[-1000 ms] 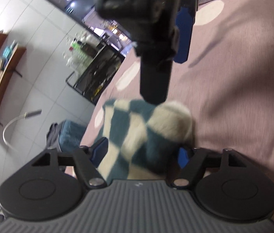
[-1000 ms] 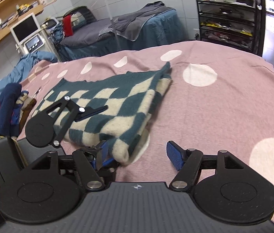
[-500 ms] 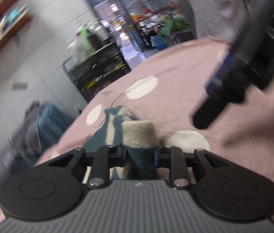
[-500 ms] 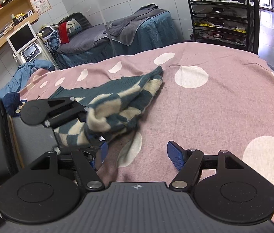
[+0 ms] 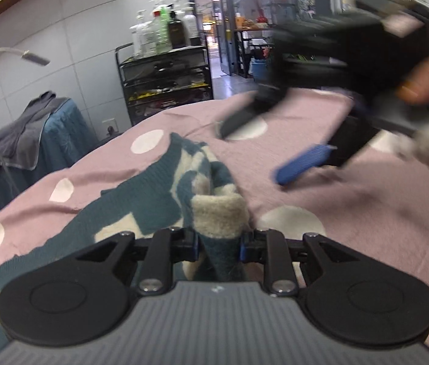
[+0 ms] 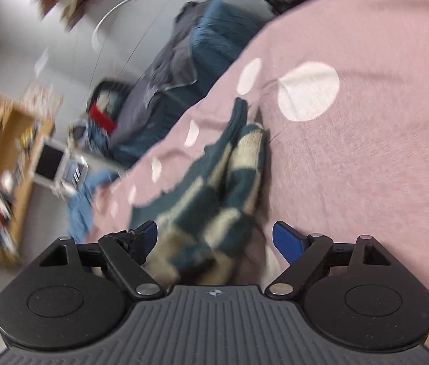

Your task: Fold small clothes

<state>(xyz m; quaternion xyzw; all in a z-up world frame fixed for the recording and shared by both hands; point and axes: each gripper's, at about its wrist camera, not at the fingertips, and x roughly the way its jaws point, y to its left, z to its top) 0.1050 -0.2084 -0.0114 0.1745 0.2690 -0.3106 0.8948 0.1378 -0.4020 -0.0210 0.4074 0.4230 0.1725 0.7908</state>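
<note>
A teal and cream checkered knit garment (image 5: 165,191) lies bunched on the pink spotted bedspread (image 5: 321,200). My left gripper (image 5: 219,243) is shut on a thick fold of its near edge and holds it raised. My right gripper (image 6: 214,237) is open, its blue pads either side of the garment's near end (image 6: 214,213) without pinching it. The right gripper also shows blurred in the left wrist view (image 5: 278,149), above the bedspread to the right of the garment, with the person's hand behind it.
A black wire trolley (image 5: 165,82) with bottles stands beyond the bed's far edge. A second bed with blue and grey covers (image 5: 32,140) is at the left. Wooden shelves (image 6: 4,140) and a small monitor (image 6: 48,167) stand along the wall.
My left gripper closed on the garment's fold and lifted it, bunching the garment. My right gripper stayed open, tilted and swung over towards the garment's near end.
</note>
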